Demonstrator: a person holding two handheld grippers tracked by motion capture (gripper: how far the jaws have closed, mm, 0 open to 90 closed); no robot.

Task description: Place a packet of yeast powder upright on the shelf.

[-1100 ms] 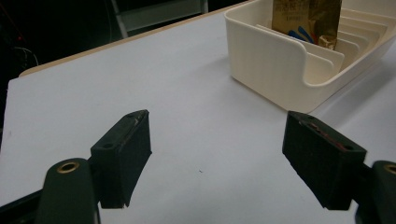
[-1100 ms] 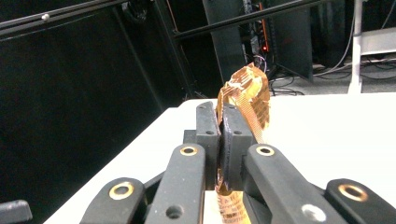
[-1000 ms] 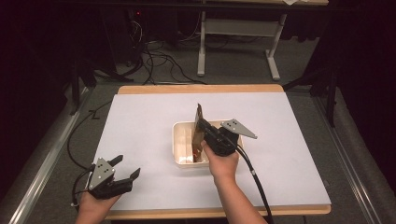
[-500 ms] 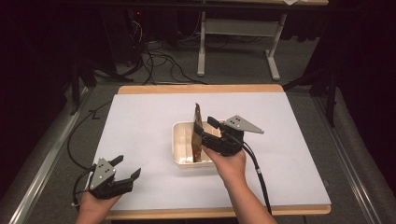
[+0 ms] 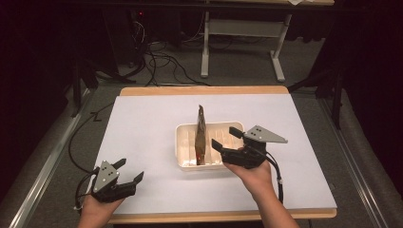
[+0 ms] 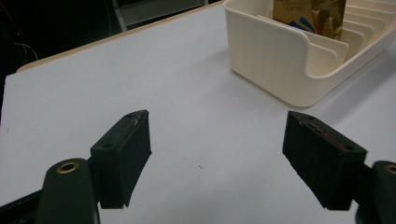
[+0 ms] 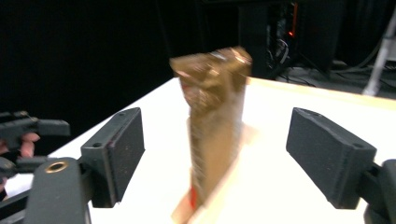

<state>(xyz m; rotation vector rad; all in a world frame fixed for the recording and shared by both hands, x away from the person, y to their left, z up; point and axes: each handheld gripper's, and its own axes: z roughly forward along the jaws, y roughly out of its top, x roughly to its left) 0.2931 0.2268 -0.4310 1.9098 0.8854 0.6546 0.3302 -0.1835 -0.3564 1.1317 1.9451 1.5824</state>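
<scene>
The right gripper (image 5: 227, 138) has just been opening its jaws, and they stand wide with nothing in them. The brown packet (image 7: 212, 126) stands upright ahead, in the cream slotted tray (image 5: 183, 142). The left gripper (image 5: 129, 171) is wide open and empty, the tray well ahead.
</scene>
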